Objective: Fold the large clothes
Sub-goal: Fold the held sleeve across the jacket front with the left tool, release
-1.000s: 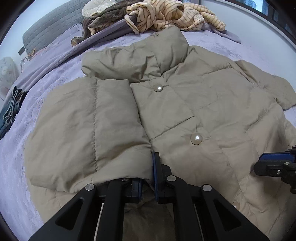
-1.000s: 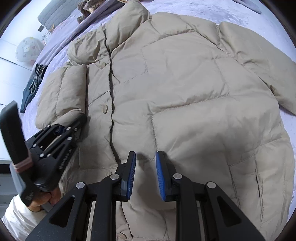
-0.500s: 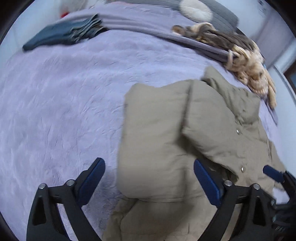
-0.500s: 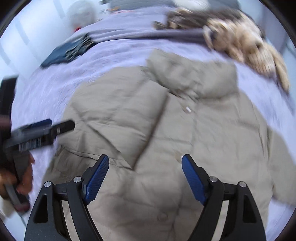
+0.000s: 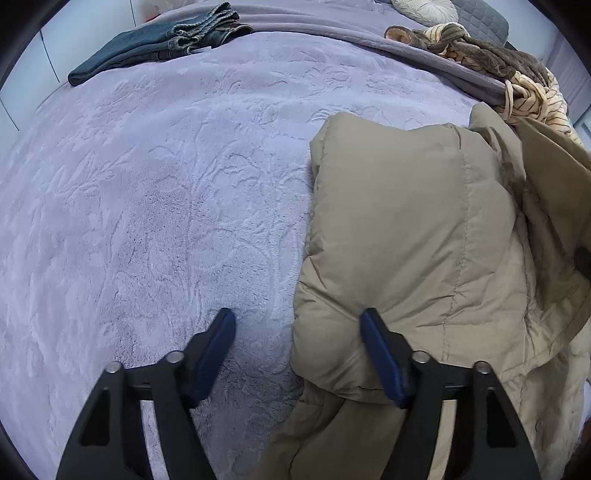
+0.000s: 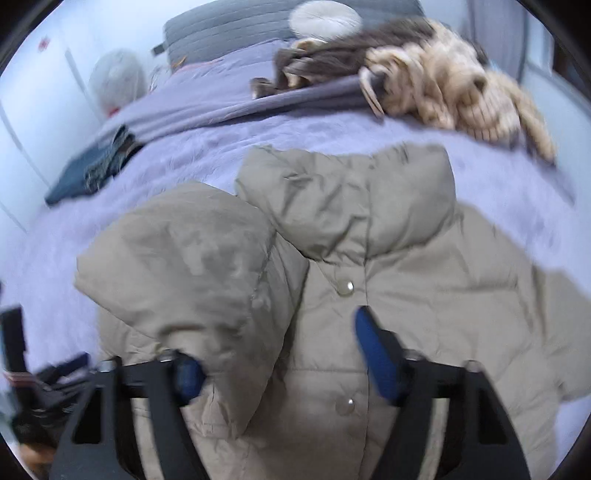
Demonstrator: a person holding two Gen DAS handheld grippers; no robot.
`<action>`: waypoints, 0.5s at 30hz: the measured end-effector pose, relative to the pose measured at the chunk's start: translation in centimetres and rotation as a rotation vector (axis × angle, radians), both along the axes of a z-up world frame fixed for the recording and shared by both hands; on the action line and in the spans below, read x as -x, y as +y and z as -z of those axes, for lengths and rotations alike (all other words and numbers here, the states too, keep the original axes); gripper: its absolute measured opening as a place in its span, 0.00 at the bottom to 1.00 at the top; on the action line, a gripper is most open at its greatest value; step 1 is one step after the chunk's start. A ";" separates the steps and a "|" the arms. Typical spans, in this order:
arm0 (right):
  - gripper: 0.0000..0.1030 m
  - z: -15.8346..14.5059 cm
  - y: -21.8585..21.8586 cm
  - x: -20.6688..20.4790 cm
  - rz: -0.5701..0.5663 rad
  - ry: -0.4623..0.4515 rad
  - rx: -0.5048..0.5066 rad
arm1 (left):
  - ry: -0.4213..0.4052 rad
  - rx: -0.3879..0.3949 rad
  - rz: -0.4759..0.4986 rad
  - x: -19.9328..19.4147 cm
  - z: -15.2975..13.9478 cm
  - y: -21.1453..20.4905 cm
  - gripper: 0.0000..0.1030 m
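Note:
A beige puffer jacket point(image 5: 424, 229) lies front-up on the lilac bed cover point(image 5: 147, 221), its left sleeve point(image 6: 192, 266) folded in over the chest. My left gripper point(image 5: 299, 350) points down at the jacket's outer folded edge. Its jaws are closing, one finger over the bed cover and one over the padded fold, and the pads do not press. My right gripper point(image 6: 280, 365) hangs over the jacket point(image 6: 406, 295) below the collar. Its jaws are also closing, with the end of the folded sleeve between them. The left fingertip point(image 6: 188, 376) is half hidden by the sleeve.
Folded dark jeans point(image 5: 159, 44) lie at the bed's far left. A heap of brown and striped cream clothes point(image 5: 532, 92) sits behind the collar, with a round white cushion point(image 6: 325, 18) by the grey headboard. The left gripper's black body point(image 6: 55, 376) shows at the right view's lower left.
My left gripper let go of the sleeve cuff on the jacket front and swung out to the jacket's left edge. My right gripper opened and moved up toward the collar. Both jaws have since narrowed.

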State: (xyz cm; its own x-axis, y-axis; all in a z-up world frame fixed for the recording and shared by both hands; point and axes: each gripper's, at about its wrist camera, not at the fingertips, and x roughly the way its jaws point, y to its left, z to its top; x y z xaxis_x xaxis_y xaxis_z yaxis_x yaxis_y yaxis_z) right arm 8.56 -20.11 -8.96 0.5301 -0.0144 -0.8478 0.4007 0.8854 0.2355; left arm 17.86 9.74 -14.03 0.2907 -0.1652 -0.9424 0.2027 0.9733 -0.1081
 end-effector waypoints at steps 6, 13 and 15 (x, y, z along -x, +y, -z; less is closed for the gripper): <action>0.04 8.3 -7.4 7.0 0.367 0.069 -0.535 | -0.011 -0.047 0.042 -0.8 -0.3 -2.0 0.43; 0.18 4.5 -6.4 8.4 0.190 0.131 -0.401 | -0.066 -0.024 0.007 -1.7 -4.2 -0.7 0.43; 0.18 2.4 -6.2 9.0 0.173 0.123 -0.266 | -0.078 -0.014 -0.001 -2.3 -4.9 -0.6 0.43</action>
